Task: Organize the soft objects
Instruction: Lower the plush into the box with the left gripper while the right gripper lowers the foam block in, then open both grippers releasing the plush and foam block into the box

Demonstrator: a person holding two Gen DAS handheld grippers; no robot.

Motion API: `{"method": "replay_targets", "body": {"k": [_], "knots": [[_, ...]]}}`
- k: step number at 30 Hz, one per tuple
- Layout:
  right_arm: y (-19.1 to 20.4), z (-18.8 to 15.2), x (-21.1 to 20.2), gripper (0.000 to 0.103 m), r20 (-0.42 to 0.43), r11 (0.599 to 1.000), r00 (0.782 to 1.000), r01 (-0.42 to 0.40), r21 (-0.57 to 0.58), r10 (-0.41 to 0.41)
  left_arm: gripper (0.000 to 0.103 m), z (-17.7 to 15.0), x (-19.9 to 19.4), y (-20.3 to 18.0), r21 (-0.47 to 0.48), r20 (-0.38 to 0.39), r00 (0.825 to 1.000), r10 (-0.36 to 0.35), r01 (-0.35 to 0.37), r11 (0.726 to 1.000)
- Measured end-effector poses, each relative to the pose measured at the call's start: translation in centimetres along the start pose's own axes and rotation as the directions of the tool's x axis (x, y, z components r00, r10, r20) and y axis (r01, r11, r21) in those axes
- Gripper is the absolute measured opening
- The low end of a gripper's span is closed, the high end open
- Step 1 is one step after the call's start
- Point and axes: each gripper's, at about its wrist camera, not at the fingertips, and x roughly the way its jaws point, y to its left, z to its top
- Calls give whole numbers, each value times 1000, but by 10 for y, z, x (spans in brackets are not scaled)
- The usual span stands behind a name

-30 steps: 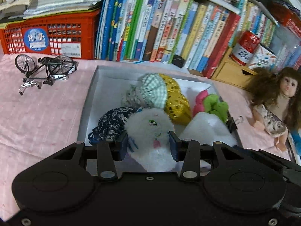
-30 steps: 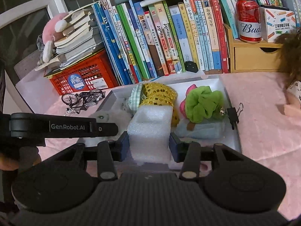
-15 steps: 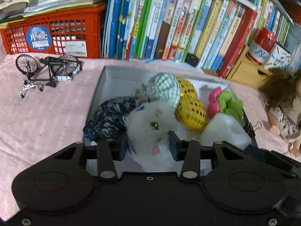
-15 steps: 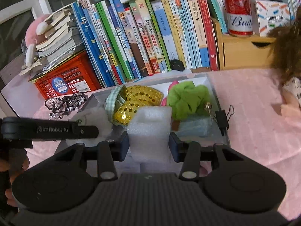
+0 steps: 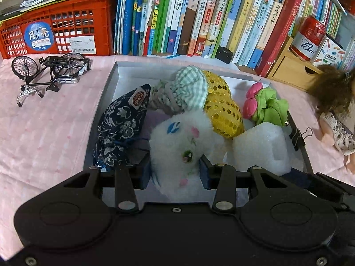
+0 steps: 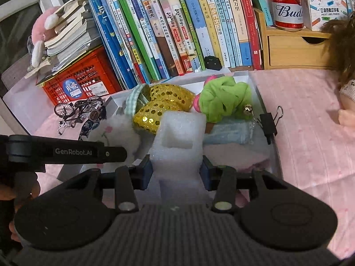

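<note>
A shallow white box (image 5: 115, 71) lies on the pink cloth and holds soft things. My left gripper (image 5: 175, 169) is shut on a white plush cat (image 5: 184, 141), low over the box's near side. My right gripper (image 6: 177, 169) is shut on a white foam block (image 6: 179, 137), just right of the cat; the same foam block (image 5: 261, 146) shows in the left wrist view. In the box lie a dark floral pouch (image 5: 119, 126), a green checked piece (image 5: 190, 88), a gold sequin piece (image 5: 224, 110), a pink and green plush (image 5: 266, 106) and a pale blue cloth (image 6: 228, 130).
A model bicycle (image 5: 48, 71) stands left of the box, a red crate (image 5: 57, 33) and a row of books (image 5: 199, 17) behind it. A doll (image 5: 337, 115) lies to the right. A black binder clip (image 5: 298, 136) grips the box's right wall. A wooden drawer (image 6: 295, 48) carries a red can (image 6: 287, 2).
Both grippers sank toward the box with their loads still held. The cat and the foam block now sit lower among the other soft things, and the box looks larger.
</note>
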Motion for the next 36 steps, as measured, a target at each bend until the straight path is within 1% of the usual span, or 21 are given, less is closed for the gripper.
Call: {"method": "replay_targets", "body": {"k": [2,4,5,6,8,10,13,15,17,18,23,30,34,36], "knots": [[0,0,-1,51,-2,1000,1000,-7,-2,7,41,0,0,0,0,-2,1000,-4,4,1000],[-1,-1,-2,53,1,1000,1000,-19,6,19,46,0,-1,1,-9,1,1000,-8,8,1000],[-2,-1,-3,60,5,1000,1000,-23,14,23,48,0,-2,2,-14,2,1000,-12,12,1000],[-3,-1,-4,63,7,1000,1000,-24,18,24,49,0,-3,2,-14,2,1000,-15,15,1000],[-4,-1,-7,63,10,1000,1000,-21,19,20,55,-1,-6,2,-9,10,1000,-13,13,1000],[-4,-1,-11,64,14,1000,1000,-19,19,18,59,-1,-11,2,-4,24,1000,-8,8,1000],[-2,0,-19,70,24,999,999,-26,19,25,63,-1,-20,4,-9,42,999,-17,18,1000],[-1,1,-25,73,36,999,999,-28,18,27,68,0,-27,6,-13,52,998,-24,24,1000],[1,1,-32,76,49,1000,998,-28,13,28,75,0,-34,6,-5,68,997,-24,25,1000],[2,1,-35,77,57,1000,998,-25,10,25,77,-1,-39,6,3,81,996,-23,22,1000],[7,3,-52,83,95,1000,995,-5,1,5,82,-4,-58,4,34,124,992,-19,15,999],[19,-1,-78,90,161,999,987,32,-38,-26,83,-12,-86,4,41,172,985,-32,25,999],[26,-7,-93,100,208,995,977,64,-74,-47,85,-22,-103,5,50,198,979,-57,48,998],[30,-11,-102,102,232,993,971,72,-91,-49,86,-29,-111,4,63,214,975,-66,53,997]]}}
